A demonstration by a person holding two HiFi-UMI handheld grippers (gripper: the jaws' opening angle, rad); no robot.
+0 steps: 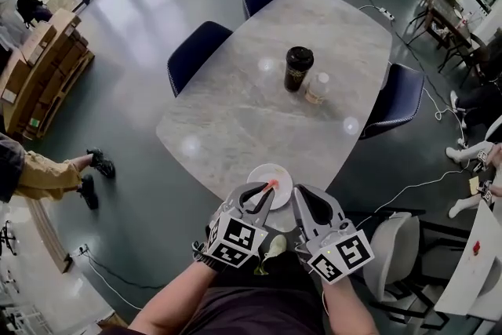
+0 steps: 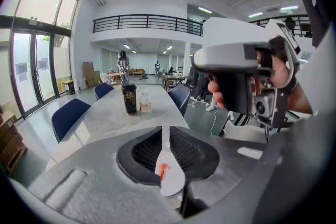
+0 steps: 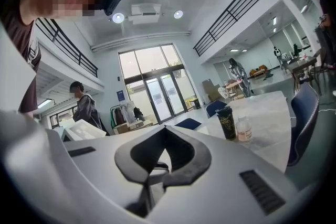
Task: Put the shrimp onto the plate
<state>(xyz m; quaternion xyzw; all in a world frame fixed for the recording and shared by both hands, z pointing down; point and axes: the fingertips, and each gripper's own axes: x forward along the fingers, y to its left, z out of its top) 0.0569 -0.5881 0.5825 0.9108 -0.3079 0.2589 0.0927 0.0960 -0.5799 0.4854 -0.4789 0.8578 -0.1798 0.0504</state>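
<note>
Orange against white, the shrimp [image 1: 272,185] is lying on the small round plate [image 1: 257,171], which is sitting at the near edge of the pale marble-patterned table [image 1: 235,118]. The left gripper [image 1: 267,190] is hovering over the plate with its tips just beside the shrimp. In the left gripper view its dark jaws are drawn together to a thin slit with nothing clamped in them, and the plate [image 2: 174,182] and the shrimp [image 2: 163,169] are showing through that slit from below. The right gripper [image 1: 298,194] is hanging close beside the left one, just off the plate's right rim. Its jaws are meeting at the tips and gripping nothing. Further up the table a black lidded cup [image 1: 298,68] is standing upright with a small clear bottle [image 1: 317,88] just beside it on the right. Navy chairs [image 1: 196,51] are standing around the table's far and right sides. At the left edge of the head view a person's legs in yellow trousers [image 1: 43,175] are stretching across the grey floor [image 1: 133,129].
</note>
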